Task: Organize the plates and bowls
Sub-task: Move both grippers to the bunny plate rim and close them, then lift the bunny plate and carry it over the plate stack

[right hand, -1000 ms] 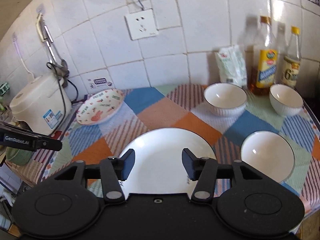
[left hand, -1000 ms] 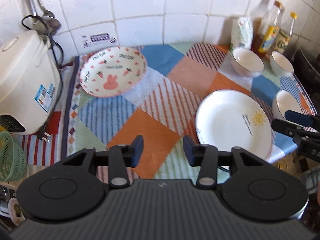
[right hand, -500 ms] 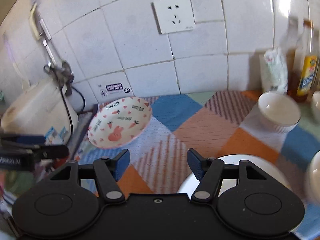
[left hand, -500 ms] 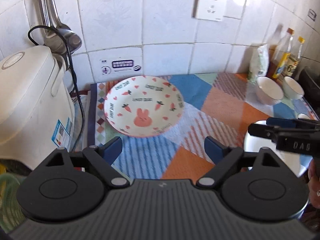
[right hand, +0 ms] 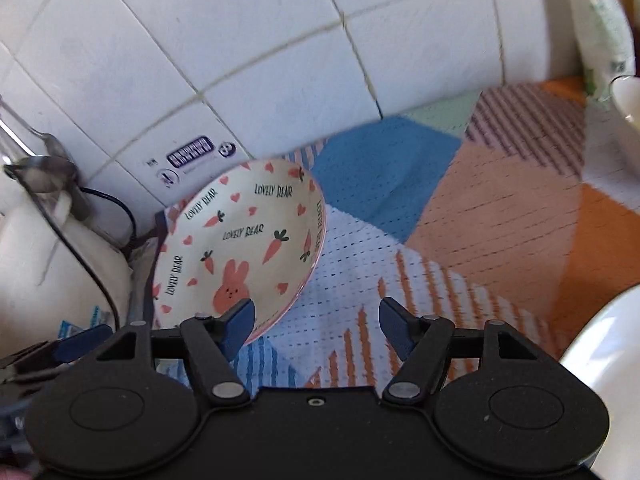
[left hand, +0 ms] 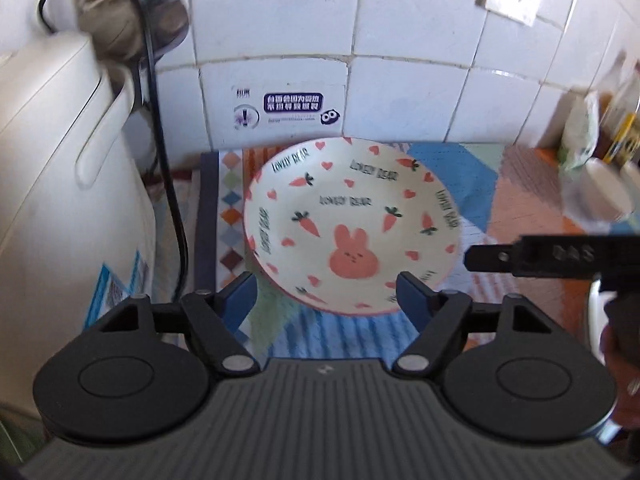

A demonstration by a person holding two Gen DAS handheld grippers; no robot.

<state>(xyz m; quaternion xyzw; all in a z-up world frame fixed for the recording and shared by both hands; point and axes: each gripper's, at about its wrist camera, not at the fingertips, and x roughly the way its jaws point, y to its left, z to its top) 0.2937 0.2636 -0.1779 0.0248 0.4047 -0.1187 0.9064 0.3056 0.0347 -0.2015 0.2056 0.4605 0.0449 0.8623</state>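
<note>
A cream rabbit-and-carrot plate [left hand: 352,228] lies on the patchwork cloth [left hand: 520,208] by the tiled wall. My left gripper [left hand: 326,300] is open, with its jaws on either side of the plate's near rim, not closed on it. My right gripper [right hand: 316,326] is open just right of the same plate [right hand: 240,248], its left finger over the rim. It shows as a black bar at the right of the left wrist view [left hand: 552,258]. A plain white plate [right hand: 604,364] shows at lower right. A white bowl [right hand: 628,96] sits at the far right.
A white rice cooker [left hand: 60,208] with a black cord [left hand: 168,184] stands close left of the rabbit plate. A ladle [left hand: 136,20] hangs on the wall above it. A packet [right hand: 604,20] and blurred bottles [left hand: 620,132] stand at the back right.
Both grippers moved left and forward toward the rabbit plate. The left gripper opened wider and now straddles its near rim. The white plate has slid to the edge of view.
</note>
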